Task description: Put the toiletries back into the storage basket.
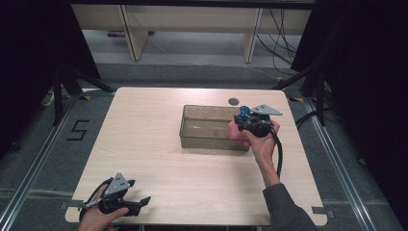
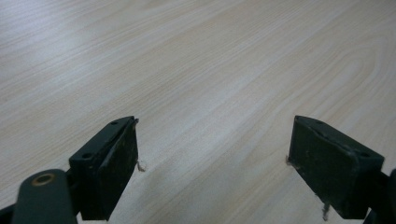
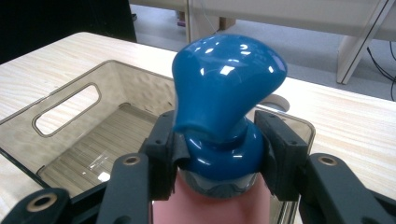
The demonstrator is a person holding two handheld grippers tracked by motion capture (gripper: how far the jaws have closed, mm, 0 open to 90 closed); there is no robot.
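**One bottle held over one bin**

One pink bottle [image 3: 212,205] with a blue cap [image 3: 229,93], gripped at the cap's neck by the right gripper [image 1: 250,121] fingers, above the right end of the clear bin [image 1: 211,126] near the table [image 1: 192,187] far-right corner. Risk: glossy cap may slip or tilt in the grip, dropping outside the bin wall. Left gripper [image 1: 126,202], fingers wide and empty, near-left corner. Count: two grippers.
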